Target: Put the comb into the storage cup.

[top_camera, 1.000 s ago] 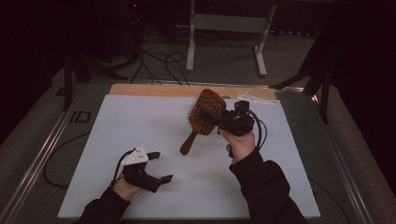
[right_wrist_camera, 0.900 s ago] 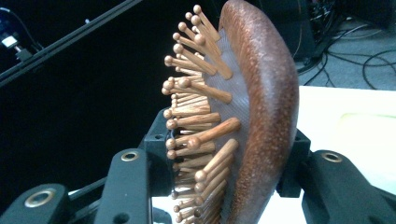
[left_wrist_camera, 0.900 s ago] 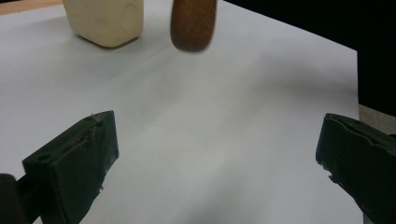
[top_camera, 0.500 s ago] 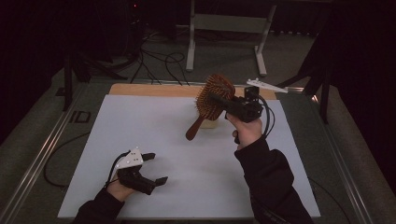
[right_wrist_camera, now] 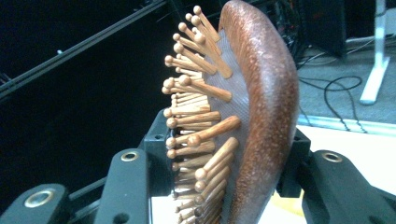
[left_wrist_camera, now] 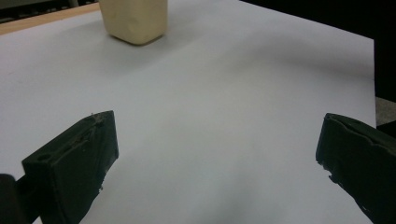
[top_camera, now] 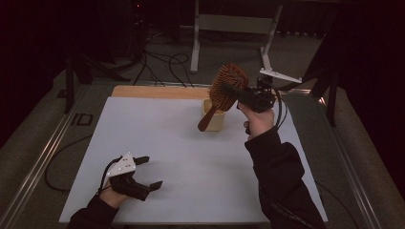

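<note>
Right gripper (top_camera: 231, 91) clamps hairbrush (top_camera: 224, 90) above cup (top_camera: 213, 120).

Reddish-brown hairbrush (top_camera: 228, 87), light wooden pins; pale yellow cup (top_camera: 213, 119); white table sheet (top_camera: 191, 157); black tools.

place: lab | signs: dark curtains (top_camera: 43, 38), floor cables (top_camera: 157, 59), white table (top_camera: 191, 157)
</note>
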Tool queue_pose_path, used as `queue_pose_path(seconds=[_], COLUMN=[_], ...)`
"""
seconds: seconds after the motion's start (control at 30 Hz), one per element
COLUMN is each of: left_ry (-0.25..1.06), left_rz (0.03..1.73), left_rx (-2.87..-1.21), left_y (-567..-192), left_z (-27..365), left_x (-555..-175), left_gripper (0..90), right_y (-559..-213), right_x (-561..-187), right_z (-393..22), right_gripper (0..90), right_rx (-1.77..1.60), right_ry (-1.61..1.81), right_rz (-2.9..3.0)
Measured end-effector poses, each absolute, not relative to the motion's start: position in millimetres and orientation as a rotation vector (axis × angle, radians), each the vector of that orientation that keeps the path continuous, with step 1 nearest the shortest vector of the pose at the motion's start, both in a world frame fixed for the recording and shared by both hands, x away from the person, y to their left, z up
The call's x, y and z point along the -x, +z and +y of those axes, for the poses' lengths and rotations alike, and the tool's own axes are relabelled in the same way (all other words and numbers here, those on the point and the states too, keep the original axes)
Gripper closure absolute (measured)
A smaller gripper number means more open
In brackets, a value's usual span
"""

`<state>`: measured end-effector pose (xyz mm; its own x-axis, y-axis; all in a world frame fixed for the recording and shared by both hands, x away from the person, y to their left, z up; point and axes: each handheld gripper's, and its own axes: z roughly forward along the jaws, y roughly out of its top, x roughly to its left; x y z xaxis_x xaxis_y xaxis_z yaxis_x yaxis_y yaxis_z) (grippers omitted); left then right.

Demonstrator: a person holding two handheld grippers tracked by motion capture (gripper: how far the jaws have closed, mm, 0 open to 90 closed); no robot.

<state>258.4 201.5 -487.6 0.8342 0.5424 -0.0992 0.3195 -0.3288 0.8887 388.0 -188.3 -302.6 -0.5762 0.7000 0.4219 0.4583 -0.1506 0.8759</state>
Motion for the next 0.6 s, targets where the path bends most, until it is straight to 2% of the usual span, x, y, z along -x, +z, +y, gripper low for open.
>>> queue_pose_path(seconds=[0.6], left_ry=[0.314], left_rz=[0.674], left_rx=[-1.936], left_y=[-492], left_z=[225], left_x=[-247], left_gripper=[0.0], right_y=[-285], right_x=[-420], right_z=[-200], right_gripper=[52.1], right_rx=[-1.350], right_ry=[1.732], right_rz=[1.798])
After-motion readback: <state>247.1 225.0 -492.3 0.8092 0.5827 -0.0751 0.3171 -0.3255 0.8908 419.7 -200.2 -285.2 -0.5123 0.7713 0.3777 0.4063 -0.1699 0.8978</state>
